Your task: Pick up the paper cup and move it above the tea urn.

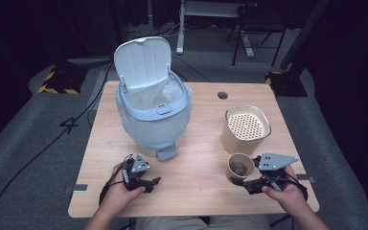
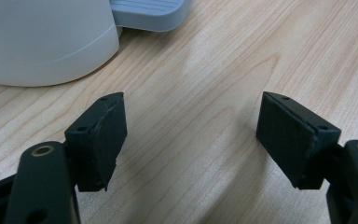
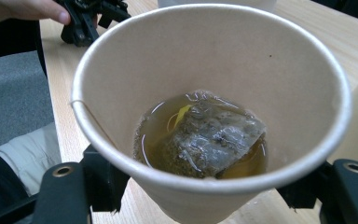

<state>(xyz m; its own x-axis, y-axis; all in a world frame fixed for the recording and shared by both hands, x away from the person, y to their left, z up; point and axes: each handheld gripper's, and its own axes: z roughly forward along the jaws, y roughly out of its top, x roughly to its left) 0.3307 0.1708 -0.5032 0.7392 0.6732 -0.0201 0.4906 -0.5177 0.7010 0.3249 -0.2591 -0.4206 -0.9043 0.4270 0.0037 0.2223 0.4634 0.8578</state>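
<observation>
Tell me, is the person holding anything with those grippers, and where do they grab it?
The right gripper holds the paper cup with the tea bag, squeezing its side below the rim. The left gripper is open, holding nothing.

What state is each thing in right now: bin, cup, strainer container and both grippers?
Pedal bin: lid up, liner inside, upright.
Paper cup: upright, clamped low on its wall, a little tea and a wet tea bag inside.
Beige container: upright, perforated insert on top.
Right gripper: shut on the cup.
Left gripper: open, nothing between its jaws, near the bin's pedal.
</observation>
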